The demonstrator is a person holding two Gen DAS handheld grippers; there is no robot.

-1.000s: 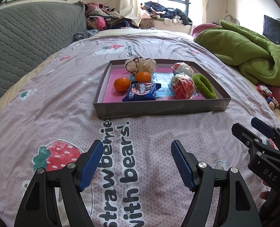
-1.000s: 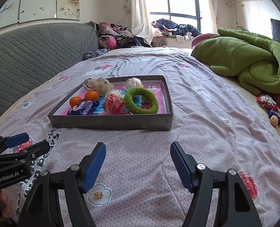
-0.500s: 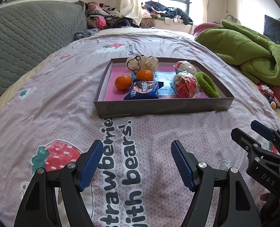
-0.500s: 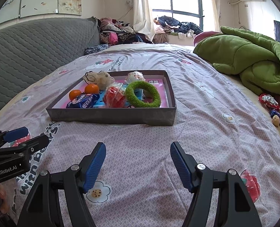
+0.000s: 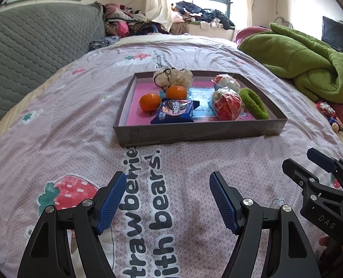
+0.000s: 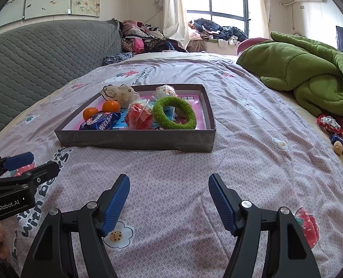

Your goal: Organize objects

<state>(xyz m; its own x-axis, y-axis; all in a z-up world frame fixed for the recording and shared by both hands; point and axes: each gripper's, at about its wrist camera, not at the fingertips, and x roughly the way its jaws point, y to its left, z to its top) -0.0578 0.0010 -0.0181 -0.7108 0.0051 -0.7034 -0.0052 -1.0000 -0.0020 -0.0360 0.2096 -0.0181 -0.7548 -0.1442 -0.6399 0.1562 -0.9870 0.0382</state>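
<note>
A shallow grey tray (image 5: 194,131) (image 6: 134,140) with a pink floor lies on the bed. In it are two oranges (image 5: 150,102) (image 6: 90,113), a blue snack packet (image 5: 174,111) (image 6: 101,121), a red wrapped ball (image 5: 227,104) (image 6: 139,115), a white wrapped ball (image 5: 226,82) (image 6: 164,92), a green fuzzy ring (image 5: 253,103) (image 6: 174,113) and a beige mesh pouch (image 5: 172,77) (image 6: 119,92). My left gripper (image 5: 168,199) (image 6: 23,165) hovers open over the bedspread, short of the tray. My right gripper (image 6: 169,200) (image 5: 310,162) is open beside it, holding nothing.
A pink bedspread (image 5: 55,139) printed with strawberries covers the bed. A green blanket (image 5: 310,64) (image 6: 310,78) is heaped at the right, small toys (image 6: 333,129) below it. A grey quilted headboard (image 5: 32,46) runs along the left. Piled clothes (image 6: 148,37) lie under the window.
Both views have drawn back slightly, so the tray sits a little farther off. Both grippers stay open and nothing in the tray has moved.
</note>
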